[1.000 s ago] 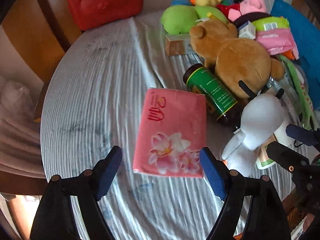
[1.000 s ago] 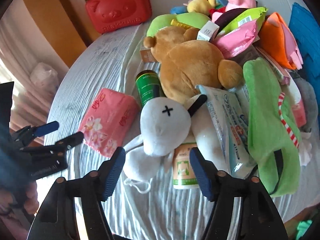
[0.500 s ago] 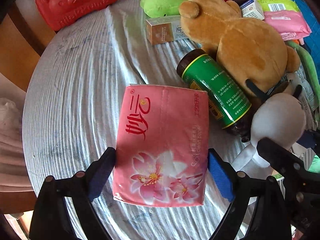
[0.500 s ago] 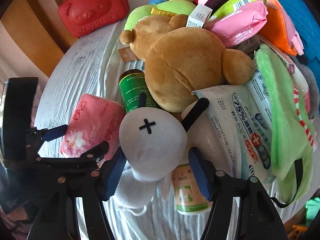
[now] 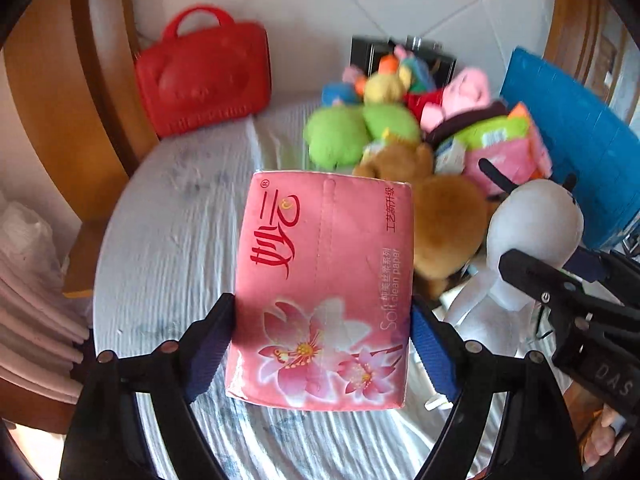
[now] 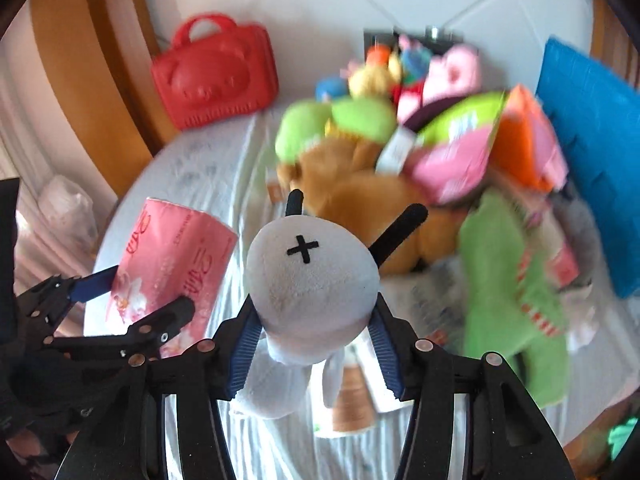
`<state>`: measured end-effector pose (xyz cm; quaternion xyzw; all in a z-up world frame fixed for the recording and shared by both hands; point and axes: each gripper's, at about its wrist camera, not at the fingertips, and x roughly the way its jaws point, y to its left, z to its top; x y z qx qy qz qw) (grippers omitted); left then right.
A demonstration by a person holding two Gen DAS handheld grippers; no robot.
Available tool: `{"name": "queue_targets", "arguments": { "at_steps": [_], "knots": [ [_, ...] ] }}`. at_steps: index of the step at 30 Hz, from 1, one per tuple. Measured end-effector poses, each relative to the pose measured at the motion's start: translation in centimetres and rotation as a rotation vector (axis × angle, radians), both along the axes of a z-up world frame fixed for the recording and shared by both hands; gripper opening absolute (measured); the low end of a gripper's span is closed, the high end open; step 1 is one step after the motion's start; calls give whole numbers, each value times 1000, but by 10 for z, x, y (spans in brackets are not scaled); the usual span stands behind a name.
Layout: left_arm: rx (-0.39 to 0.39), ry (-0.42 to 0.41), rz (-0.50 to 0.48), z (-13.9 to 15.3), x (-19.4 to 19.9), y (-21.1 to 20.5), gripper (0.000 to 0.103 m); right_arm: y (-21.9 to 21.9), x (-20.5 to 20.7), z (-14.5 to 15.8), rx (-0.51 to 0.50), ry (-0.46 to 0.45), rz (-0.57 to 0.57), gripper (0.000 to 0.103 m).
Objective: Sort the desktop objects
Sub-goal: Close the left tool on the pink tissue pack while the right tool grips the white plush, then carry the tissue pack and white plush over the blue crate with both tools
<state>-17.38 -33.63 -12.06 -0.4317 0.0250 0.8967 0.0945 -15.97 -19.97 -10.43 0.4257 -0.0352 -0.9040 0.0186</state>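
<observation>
From my left wrist camera I see the round table [image 5: 168, 240] under a striped cloth, and the left hand-held gripper [image 5: 320, 356] pinching a pink tissue pack [image 5: 324, 280] lifted clear of it, jaws easing inward on its sides. Only my right camera shows the right hand-held gripper [image 6: 314, 344] closing around the white plush toy [image 6: 312, 280] at its neck, raised above the pile. The heap behind is motion-blurred, its smaller items unreadable.
</observation>
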Motion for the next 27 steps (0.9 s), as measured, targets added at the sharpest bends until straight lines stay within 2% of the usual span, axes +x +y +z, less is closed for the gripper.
{"name": "queue_targets", "arguments": {
  "at_steps": [4,7,11,16,20,24,27],
  "knots": [
    [25,110,11,33,7,6,84,9,15,43,22,116,-7,52],
    [44,158,-2,50,14,17,84,16,20,66,53,175,-18,52],
    [46,202,-4,64,17,42,84,37,22,83,66,216,-17,52],
    [43,235,72,71,15,74,84,77,17,89,69,239,5,52],
    [37,259,134,81,6,120,84,121,8,91,70,268,55,52],
    [3,310,114,96,0,186,84,183,6,112,73,338,64,52],
    [27,332,95,107,-6,238,84,230,10,132,93,403,47,52]
  ]
}}
